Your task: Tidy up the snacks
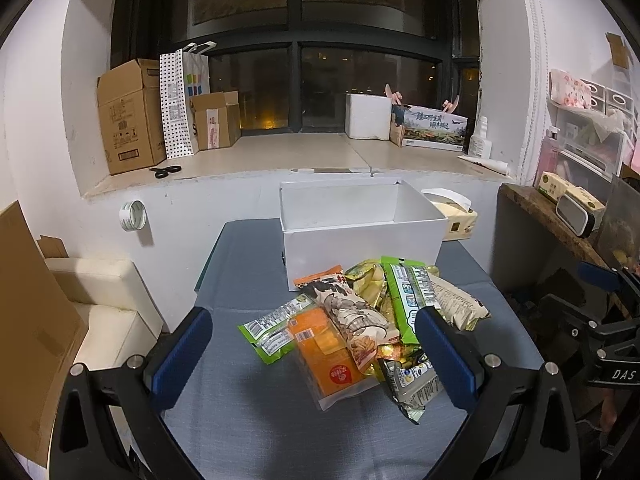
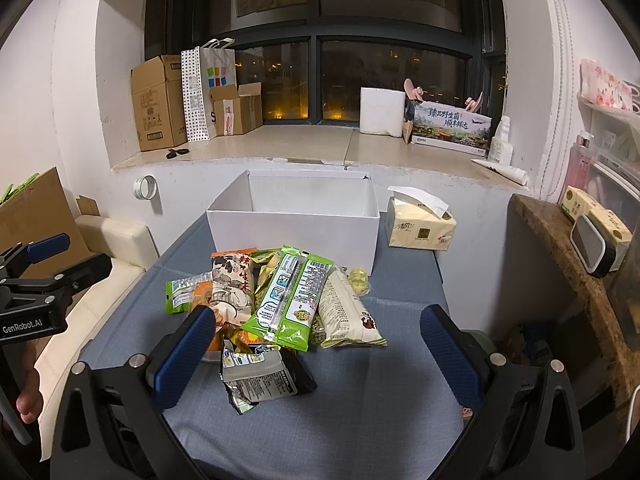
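Observation:
A pile of snack packets [image 1: 360, 320] lies on the blue-grey table [image 1: 248, 420], in front of an open, empty white box [image 1: 360, 248]. In the pile are an orange packet [image 1: 328, 356], a green packet [image 2: 288, 296] and a silver packet [image 2: 256, 376]. The white box also shows in the right wrist view [image 2: 296, 236]. My left gripper [image 1: 316, 352] is open, held above the near side of the pile. My right gripper [image 2: 320, 352] is open, also just short of the pile. Each gripper shows at the edge of the other's view.
A tissue pack [image 2: 420, 228] stands right of the box. A windowsill [image 2: 280, 148] behind holds cardboard boxes, a paper bag, scissors and a foam box. A cream seat [image 1: 104, 304] is at left, a wooden shelf [image 2: 568, 248] at right.

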Tool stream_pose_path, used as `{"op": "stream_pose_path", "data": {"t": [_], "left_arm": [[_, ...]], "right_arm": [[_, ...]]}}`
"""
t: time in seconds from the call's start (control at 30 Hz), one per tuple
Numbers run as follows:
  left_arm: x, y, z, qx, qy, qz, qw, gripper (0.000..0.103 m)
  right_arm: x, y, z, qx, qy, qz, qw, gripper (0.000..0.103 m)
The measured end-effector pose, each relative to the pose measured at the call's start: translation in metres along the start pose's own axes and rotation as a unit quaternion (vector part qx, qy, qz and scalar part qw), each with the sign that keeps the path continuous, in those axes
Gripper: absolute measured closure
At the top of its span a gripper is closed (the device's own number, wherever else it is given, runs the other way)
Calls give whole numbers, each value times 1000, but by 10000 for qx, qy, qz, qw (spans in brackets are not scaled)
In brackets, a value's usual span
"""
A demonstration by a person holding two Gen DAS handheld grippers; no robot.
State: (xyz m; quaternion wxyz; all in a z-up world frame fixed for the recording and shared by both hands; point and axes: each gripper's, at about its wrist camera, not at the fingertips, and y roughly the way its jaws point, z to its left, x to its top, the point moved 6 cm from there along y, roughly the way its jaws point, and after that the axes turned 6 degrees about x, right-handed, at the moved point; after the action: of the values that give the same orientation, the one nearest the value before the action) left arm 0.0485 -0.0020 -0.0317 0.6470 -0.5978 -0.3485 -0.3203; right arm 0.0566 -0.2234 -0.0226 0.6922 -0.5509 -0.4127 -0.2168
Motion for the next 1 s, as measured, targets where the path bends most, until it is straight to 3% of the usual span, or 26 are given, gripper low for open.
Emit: {"op": "stream_pose_path", "data": {"t": [1.0], "left_arm": [[1, -2, -1, -4, 35, -1, 10000, 0]], "right_arm": [[-1, 2, 0, 42, 23, 17, 10000, 0]]}}
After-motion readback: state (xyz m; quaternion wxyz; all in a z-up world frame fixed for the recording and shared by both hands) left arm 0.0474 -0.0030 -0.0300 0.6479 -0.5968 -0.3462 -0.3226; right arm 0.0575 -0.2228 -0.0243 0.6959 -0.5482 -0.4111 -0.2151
